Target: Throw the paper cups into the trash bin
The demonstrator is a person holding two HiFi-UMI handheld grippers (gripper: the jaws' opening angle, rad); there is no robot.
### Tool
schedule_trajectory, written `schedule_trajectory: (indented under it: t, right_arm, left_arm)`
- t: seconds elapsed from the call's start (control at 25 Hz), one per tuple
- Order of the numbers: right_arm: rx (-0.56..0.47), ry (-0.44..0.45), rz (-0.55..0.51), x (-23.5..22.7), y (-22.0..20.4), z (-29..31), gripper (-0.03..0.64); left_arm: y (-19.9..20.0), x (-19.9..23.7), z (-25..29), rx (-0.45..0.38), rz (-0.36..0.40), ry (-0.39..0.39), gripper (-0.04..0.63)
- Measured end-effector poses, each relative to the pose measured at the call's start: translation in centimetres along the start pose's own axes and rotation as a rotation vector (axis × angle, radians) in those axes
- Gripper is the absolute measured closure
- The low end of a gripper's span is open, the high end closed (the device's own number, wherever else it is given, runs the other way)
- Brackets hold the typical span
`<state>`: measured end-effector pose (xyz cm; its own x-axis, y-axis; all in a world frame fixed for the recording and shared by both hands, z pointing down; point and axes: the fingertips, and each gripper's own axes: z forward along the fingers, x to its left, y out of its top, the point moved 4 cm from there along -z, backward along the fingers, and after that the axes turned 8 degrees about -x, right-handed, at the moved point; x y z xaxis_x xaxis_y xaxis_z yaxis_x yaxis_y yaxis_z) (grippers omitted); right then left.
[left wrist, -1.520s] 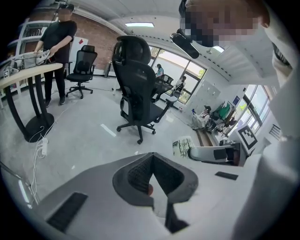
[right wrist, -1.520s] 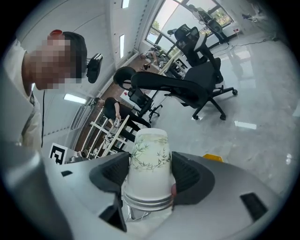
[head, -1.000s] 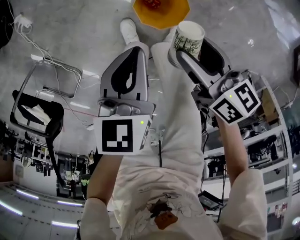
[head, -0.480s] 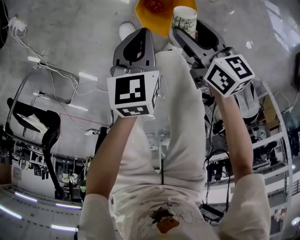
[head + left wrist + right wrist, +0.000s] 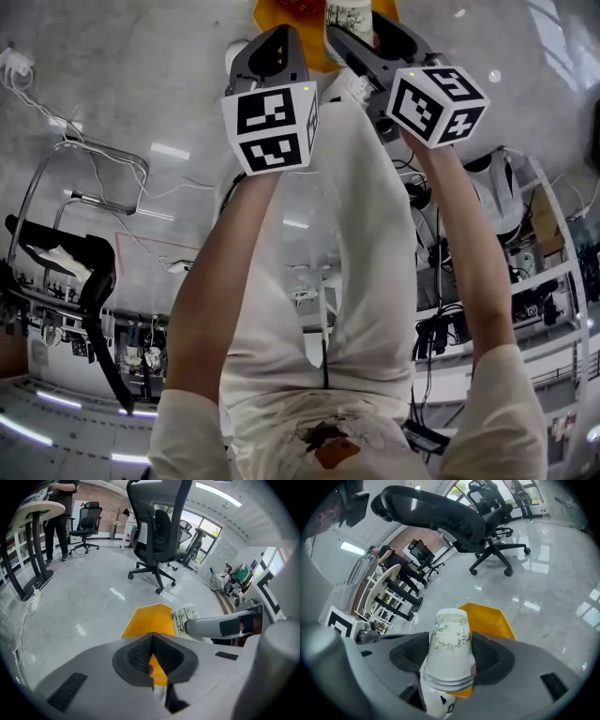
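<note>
A yellow trash bin stands on the grey floor at the top edge of the head view, just past my feet. My right gripper is shut on a stack of white paper cups printed with green bamboo. In the right gripper view the paper cups sit between the two dark pads, bottom end pointing away, above the trash bin. My left gripper hangs beside it to the left, its jaws shut with nothing between them. The left gripper view shows the trash bin beyond the left gripper and the cups to the right.
A black office chair stands on the floor beyond the bin, and another chair is at my left. White cables trail over the floor. A person stands by a round desk. Shelves are at my right.
Both grippers have gone down toward the floor, moving up the head view. The cups in the right gripper now hang at the yellow bin. Neither gripper's jaws changed.
</note>
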<state>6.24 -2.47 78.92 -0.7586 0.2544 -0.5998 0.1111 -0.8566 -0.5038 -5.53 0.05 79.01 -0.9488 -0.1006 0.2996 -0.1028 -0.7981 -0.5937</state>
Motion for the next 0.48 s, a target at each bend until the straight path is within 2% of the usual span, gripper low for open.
schedule_trajectory:
  t: [0.28,0.48]
  right_arm:
    - [0.039,-0.051,0.033,-2.1,-1.8,2.3,0.327]
    - [0.084,-0.138,0.057,-3.8,-2.6,4.0,0.327]
  left_arm:
    - [-1.6,0.0,3.0,0.052,0.003,0.013,0.592]
    - [-1.8,-0.1,5.0,0.086,0.013,0.022,0.592]
